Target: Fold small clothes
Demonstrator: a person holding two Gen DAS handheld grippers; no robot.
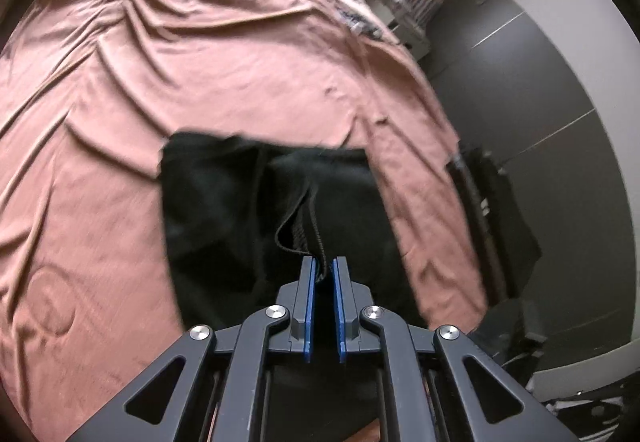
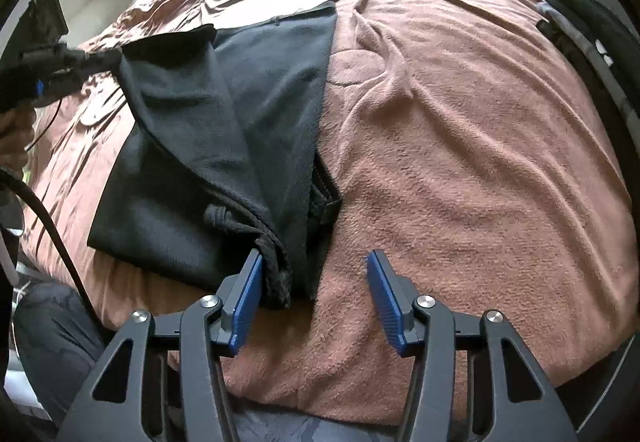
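Black shorts (image 2: 192, 146) with a drawstring waist lie on a pink-brown blanket (image 2: 460, 162) on the bed. My left gripper (image 1: 323, 270) is shut on a corner of the black shorts (image 1: 224, 210) and lifts that part up; it also shows in the right wrist view (image 2: 100, 60) at the far left, pulling a flap over. My right gripper (image 2: 314, 274) is open at the shorts' waistband near the front edge of the bed, its left pad (image 2: 250, 290) touching the fabric and drawstring (image 2: 218, 218).
The blanket (image 1: 140, 82) covers the whole bed. Grey floor (image 1: 540, 90) and a radiator (image 1: 416, 10) lie to the right of the bed in the left wrist view. A black cable (image 2: 52, 218) hangs at the left. Dark items (image 2: 572, 2) sit at the bed's far right.
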